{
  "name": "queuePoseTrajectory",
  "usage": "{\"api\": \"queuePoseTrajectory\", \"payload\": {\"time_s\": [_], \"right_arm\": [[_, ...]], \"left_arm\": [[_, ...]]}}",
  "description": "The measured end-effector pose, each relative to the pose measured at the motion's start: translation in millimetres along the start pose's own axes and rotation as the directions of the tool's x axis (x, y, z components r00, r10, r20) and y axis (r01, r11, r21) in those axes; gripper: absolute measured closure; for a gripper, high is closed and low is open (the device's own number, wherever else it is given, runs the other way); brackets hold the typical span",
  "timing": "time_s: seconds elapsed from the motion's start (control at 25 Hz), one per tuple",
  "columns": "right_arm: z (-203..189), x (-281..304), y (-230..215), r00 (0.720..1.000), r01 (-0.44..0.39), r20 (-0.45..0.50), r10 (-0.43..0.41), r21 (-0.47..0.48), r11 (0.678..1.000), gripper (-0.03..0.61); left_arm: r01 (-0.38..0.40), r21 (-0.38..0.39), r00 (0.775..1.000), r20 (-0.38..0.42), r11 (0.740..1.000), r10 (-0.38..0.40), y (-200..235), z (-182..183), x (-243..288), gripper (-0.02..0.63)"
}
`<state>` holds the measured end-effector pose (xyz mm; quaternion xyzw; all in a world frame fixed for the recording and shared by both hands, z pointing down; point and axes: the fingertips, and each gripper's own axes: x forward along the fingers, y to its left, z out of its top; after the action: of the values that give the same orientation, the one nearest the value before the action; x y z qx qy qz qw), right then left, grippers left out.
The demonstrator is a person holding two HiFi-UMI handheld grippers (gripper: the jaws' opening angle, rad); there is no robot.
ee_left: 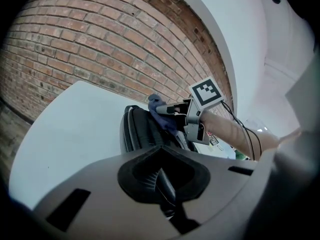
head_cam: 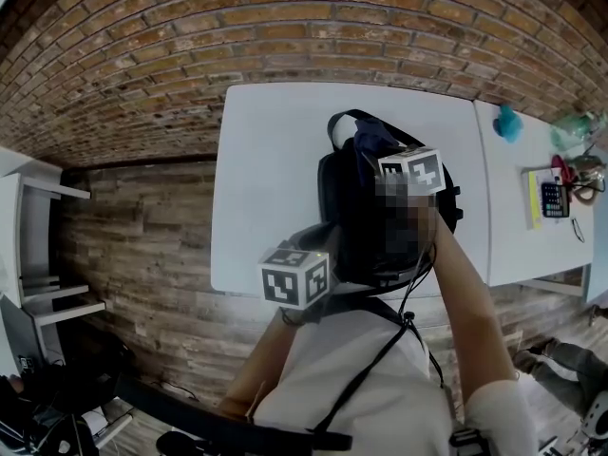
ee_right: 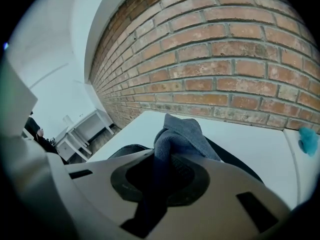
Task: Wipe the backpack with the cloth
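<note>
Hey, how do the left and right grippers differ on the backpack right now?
The left gripper pinches a black part of the backpack; the right gripper clamps the blue-grey cloth. The left gripper is at the backpack's near end, the right gripper toward its far end. Both are shut.

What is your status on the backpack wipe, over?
Left gripper shut on backpack, near edge. Right gripper shut on cloth, at backpack top. Nothing in the way.
</note>
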<state>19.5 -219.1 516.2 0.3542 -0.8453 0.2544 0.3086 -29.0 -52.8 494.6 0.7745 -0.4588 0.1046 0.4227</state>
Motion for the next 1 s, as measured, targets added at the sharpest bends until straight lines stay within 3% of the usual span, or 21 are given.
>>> {"api": "queuePoseTrajectory", "payload": {"time_s": [0.52,1.0], "right_arm": [[-22,-7,11,0.998,0.000,-0.063,0.001,0.017,1.000,0.531],[-56,-43,35,0.999,-0.015,-0.033,0.014,-0.001,1.000,0.531]], "left_arm": [[0.030,0.012,0.999,-0.022,0.999,-0.030,4,1,1,0.611],[0.028,0.007,1.000,-0.009,1.000,-0.028,8,-1,-4,0.611]]}}
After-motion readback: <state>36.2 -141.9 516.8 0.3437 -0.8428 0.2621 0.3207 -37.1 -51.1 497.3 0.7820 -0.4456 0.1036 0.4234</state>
